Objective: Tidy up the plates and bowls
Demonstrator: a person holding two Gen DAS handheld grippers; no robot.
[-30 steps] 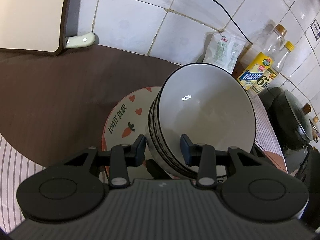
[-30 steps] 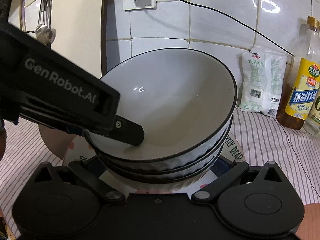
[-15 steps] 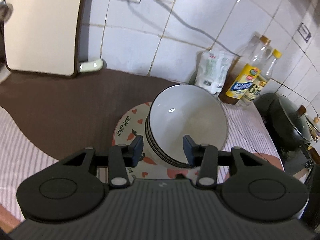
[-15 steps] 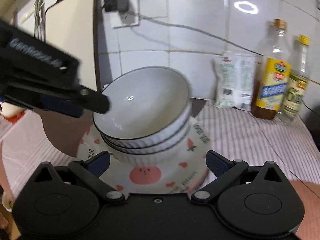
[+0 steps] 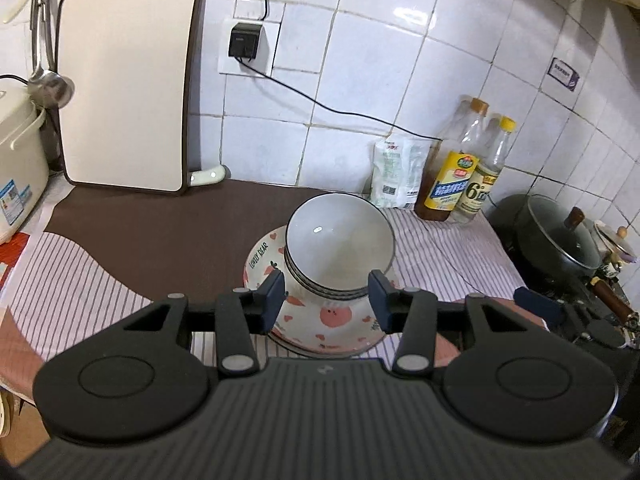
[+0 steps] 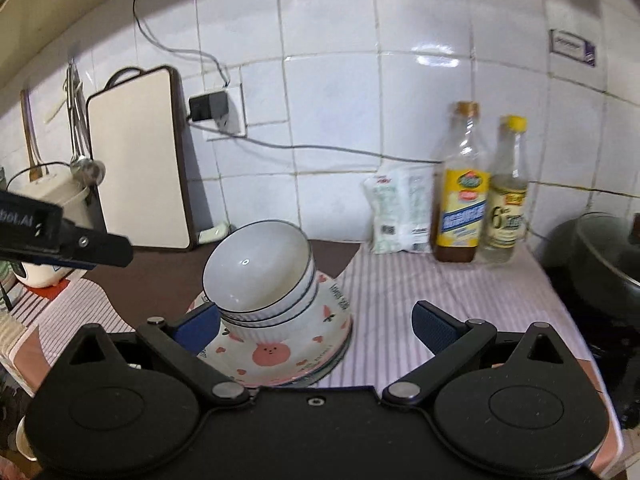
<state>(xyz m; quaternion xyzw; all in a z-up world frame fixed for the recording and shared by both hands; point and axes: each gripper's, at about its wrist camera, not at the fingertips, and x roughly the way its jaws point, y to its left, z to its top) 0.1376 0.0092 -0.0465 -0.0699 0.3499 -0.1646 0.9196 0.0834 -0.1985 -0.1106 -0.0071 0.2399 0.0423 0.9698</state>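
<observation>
At the far left a cream plastic rice cooker (image 5: 18,168) with a rounded body stands on the bench (image 5: 160,232), and a shiny metal ladle (image 5: 50,84) hangs against the white glazed tile wall beside it. A flat rectangular cutting board (image 5: 124,84) with rounded corners and a dark brown rim leans upright on the tiles. To its right a black charger (image 5: 244,42) sits in a wall socket, and its thin cable runs along the tiles. The bench is covered partly by a smooth dark brown mat and partly by a cloth with fine pink and white stripes.

The left tool (image 5: 326,300) hangs above the near edge of the crockery with its two blue ribbed pads held apart and nothing between them. Just beyond it, near the middle of the bench, stand the nested bowls (image 5: 340,244): glossy white ceramic, round, with thin dark rims and fluted outer walls, tilted slightly. They rest on the plates (image 5: 320,324), a low stack of white ceramic whose top plate is printed with pink hearts, carrots and a round pink face.

The right tool (image 6: 316,328) is spread wide, empty, with its left pad just beside the bowls.

Further right, a soft white plastic packet (image 5: 396,174) leans on the wall, followed by two tall clear bottles (image 5: 460,168) with yellow labels. At the far right a dark round pot (image 5: 560,240) with a glass lid sits on the stove.
</observation>
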